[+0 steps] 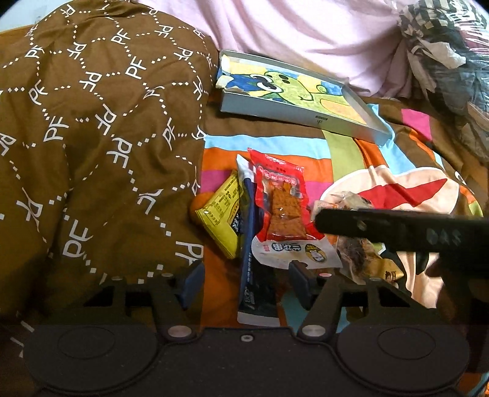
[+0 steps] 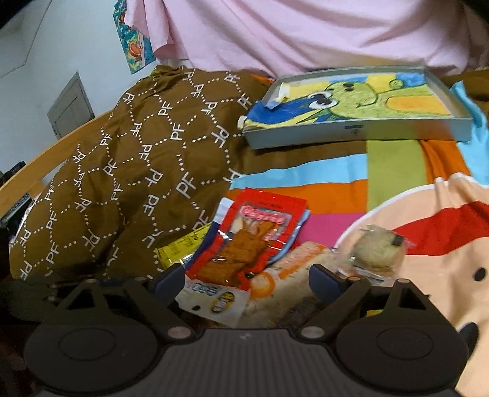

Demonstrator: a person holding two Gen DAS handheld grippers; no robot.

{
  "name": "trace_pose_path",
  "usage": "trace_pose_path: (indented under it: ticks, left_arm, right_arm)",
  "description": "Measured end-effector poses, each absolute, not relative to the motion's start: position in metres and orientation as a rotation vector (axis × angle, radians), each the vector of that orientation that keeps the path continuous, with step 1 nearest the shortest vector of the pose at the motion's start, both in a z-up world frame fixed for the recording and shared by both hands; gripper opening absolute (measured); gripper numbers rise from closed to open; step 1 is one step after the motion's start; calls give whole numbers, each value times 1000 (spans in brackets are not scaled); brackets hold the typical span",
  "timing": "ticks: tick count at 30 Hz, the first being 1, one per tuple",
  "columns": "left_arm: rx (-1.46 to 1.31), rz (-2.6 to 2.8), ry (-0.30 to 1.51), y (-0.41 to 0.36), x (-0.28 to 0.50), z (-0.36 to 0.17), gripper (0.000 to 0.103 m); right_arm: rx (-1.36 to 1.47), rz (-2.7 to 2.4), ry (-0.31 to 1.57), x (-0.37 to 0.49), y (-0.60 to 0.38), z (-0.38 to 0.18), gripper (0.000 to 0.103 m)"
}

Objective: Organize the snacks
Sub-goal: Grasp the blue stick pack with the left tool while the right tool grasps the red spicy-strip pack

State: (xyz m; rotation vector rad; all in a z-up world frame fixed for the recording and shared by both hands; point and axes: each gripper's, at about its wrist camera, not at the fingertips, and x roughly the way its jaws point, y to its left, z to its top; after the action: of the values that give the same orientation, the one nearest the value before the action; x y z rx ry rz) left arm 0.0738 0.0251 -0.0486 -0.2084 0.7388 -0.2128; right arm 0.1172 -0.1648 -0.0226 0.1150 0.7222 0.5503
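Observation:
A small heap of snack packets lies on the striped bedsheet [image 1: 351, 155]. On top is a red packet [image 1: 282, 210] [image 2: 244, 244], with a yellow packet [image 1: 221, 220] [image 2: 180, 247] to its left and a dark blue packet [image 1: 255, 274] beneath it. My left gripper [image 1: 246, 282] is open; the blue packet lies between its fingers with a gap on each side. My right gripper [image 2: 247, 281] is open wide over the red packet and an orange-and-white packet [image 2: 293, 274]. A round cake in clear wrap [image 2: 376, 250] lies just to the right. The right gripper's black body [image 1: 397, 229] crosses the left wrist view.
A shallow grey tray [image 1: 275, 113] [image 2: 351, 129] lined with a green cartoon drawing sits behind the heap. A brown quilt with white PF print [image 1: 91, 137] [image 2: 137, 171] bulges on the left. Pink cloth [image 1: 290, 27] hangs behind, and bagged clothes [image 1: 443, 55] lie far right.

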Motion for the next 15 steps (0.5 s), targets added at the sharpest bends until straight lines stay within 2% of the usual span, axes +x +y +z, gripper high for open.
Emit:
trace_pose_path:
  ticks: [9,12,14,15]
  left_arm:
    - [-198,-228,758,24,78,-55,65]
    - [-181,-237,758,21,81,-58,56]
    - [-184,-241,765,22,83,-59,45]
    - [-189,-241,767,23,84,-60,44]
  right_arm:
    - [98,568,857,162,-133,-31,88]
    - [76,562,894,168,-119,-37,83]
    - [65,561,899,168,-114,-39,79]
    - [69,560,895,166,-114,-38,75]
